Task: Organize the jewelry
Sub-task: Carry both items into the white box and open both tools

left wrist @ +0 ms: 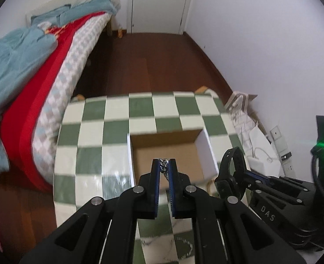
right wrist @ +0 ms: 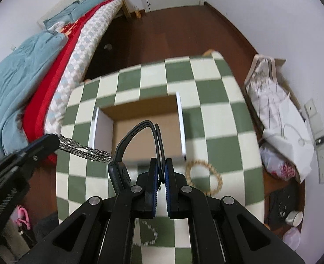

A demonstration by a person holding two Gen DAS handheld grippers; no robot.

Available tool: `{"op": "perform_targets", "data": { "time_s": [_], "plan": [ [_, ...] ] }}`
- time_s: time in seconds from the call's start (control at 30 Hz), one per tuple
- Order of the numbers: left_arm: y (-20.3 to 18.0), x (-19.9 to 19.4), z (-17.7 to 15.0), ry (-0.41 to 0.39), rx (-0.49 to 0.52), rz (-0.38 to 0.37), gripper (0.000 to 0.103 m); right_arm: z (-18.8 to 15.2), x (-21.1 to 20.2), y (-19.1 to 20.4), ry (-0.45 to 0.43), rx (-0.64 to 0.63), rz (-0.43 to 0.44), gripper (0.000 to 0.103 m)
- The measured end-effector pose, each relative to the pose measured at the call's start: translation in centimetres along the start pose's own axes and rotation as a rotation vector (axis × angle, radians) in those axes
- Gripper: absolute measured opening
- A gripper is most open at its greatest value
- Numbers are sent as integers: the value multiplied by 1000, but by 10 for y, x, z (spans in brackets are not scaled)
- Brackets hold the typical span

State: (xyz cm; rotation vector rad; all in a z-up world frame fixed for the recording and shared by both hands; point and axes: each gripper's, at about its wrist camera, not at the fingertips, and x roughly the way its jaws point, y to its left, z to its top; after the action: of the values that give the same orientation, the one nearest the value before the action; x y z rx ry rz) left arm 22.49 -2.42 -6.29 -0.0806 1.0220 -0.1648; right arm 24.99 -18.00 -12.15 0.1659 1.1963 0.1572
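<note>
My left gripper point(left wrist: 164, 167) is shut on a silver chain point(left wrist: 164, 168), held over the near edge of an open cardboard box point(left wrist: 166, 151). In the right wrist view the chain point(right wrist: 84, 149) hangs from the left gripper point(right wrist: 51, 142) toward the box point(right wrist: 144, 136). My right gripper point(right wrist: 161, 167) is shut on a black watch point(right wrist: 137, 140) by its strap, just in front of the box. The watch point(left wrist: 232, 171) also shows at the right of the left wrist view. A beaded bracelet point(right wrist: 203, 176) and a pearl string point(right wrist: 149, 233) lie on the table.
The box sits on a green-and-white checkered table point(right wrist: 217, 101). A bed point(left wrist: 29, 88) with red and blue bedding stands to the left. Bags point(right wrist: 278, 118) lie against the right wall. A pearl string point(left wrist: 184, 248) lies below the left gripper.
</note>
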Motion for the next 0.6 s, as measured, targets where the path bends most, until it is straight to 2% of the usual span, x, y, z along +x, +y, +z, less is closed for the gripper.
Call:
{"op": "perform_targets", "data": {
  "time_s": [0.1,0.27,0.6],
  "plan": [
    [2,11,14,8,7,-5,5,19,6,1,-5,-9,-9,6],
    [13,52,25,78,-5,-5,0,43,38,2,36,-41,-17,6],
    [30,117,31,194,-27,9,1,64,126,14,201,-123,-35,6]
  ]
}}
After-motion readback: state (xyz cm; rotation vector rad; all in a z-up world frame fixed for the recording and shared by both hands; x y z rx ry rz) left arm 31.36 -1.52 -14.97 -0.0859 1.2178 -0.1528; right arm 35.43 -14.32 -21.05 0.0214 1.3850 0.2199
